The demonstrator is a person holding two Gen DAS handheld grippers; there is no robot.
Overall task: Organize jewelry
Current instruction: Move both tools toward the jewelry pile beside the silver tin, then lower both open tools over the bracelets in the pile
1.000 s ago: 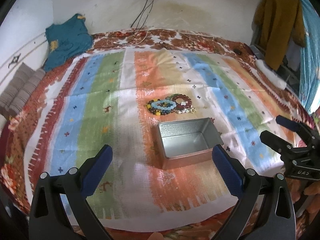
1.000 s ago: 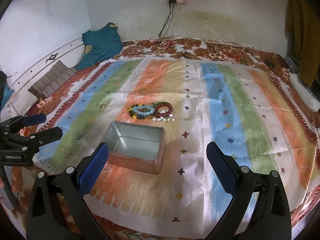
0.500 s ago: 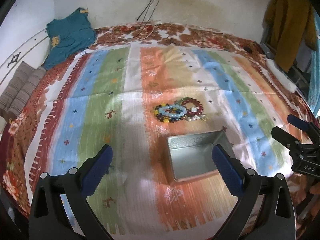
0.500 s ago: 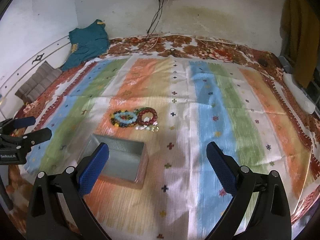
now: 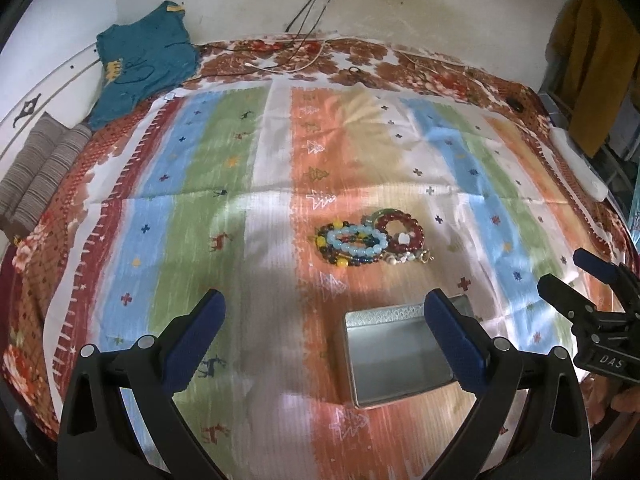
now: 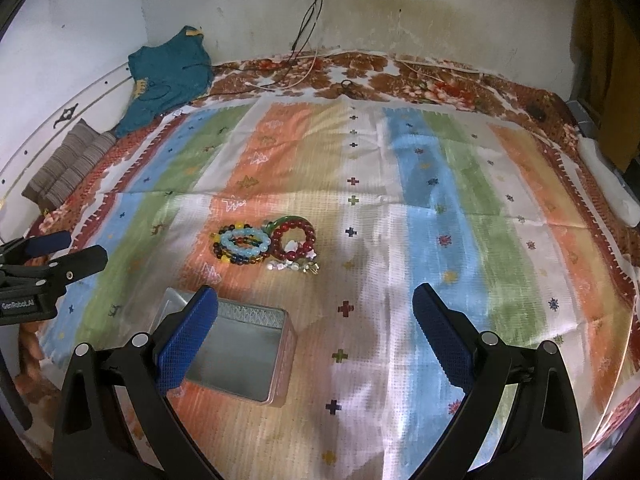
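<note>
Both tools have come forward over the bed since the earlier frames, so the metal tin (image 5: pixel 394 354) now sits lower in each view, partly behind a blue pad. Left tool (image 5: pixel 322 318) hangs above the striped cloth (image 5: pixel 224 216) with its jaws spread wide and nothing between them; its right pad (image 5: pixel 452 334) overlaps the tin's right side in the left wrist view. Right tool (image 6: pixel 314 320) is likewise spread wide and holds nothing, its left pad (image 6: pixel 186 340) covering the tin's (image 6: pixel 248 354) near left corner. Open and without a lid, the tin rests on an orange stripe close to the cloth's near edge, and its inside appears bare, though the pads hide part of it. Just beyond the tin, nearer the middle of the cloth, lies the cluster of beaded bracelets (image 5: pixel 370 238): a pale blue one on a dark multicoloured one, a dark red one touching it on the right, and some small whitish and gold pieces along the near side, too blurred to make out. Bracelets (image 6: pixel 266 246) and tin lie near each other but apart. At the bed's far left corner a teal garment (image 6: pixel 168 70) leans against the wall, with a folded striped cloth (image 6: pixel 64 166) along the left edge, and cables (image 6: pixel 314 12) hang down the far wall.
</note>
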